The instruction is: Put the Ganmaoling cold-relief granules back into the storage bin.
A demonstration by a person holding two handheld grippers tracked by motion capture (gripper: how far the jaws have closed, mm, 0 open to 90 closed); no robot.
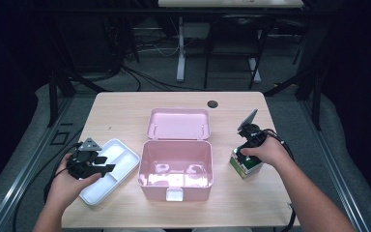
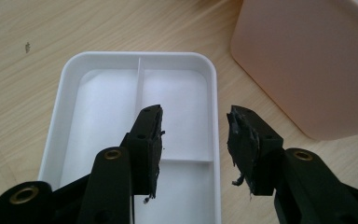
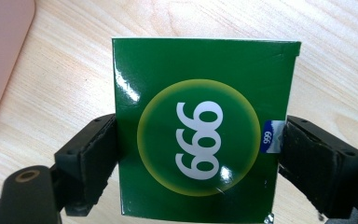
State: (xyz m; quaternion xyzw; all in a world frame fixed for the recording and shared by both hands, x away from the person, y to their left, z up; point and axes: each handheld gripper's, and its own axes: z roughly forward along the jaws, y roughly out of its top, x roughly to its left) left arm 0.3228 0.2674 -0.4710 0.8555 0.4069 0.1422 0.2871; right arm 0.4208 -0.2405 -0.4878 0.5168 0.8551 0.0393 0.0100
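The right tongs point(image 3: 198, 154) pinch a glossy green cardboard box point(image 3: 200, 126) standing on the wooden surface point(image 1: 125, 108), right of the open, empty pink plastic case point(image 1: 176, 166). Left tongs point(image 2: 193, 140) hover spread above the white divided tray point(image 2: 65, 88). Packing seems barely begun.

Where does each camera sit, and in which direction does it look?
High view: above the person's side, looking forward and down on the table; both forearms enter from below.
Left gripper view: rides on the left tongs, looking down at the white tray; its open jaws show.
Right gripper view: rides on the right tongs, looking down at the green box between its jaws.
Shared: the pink box appears in the high and left gripper views.
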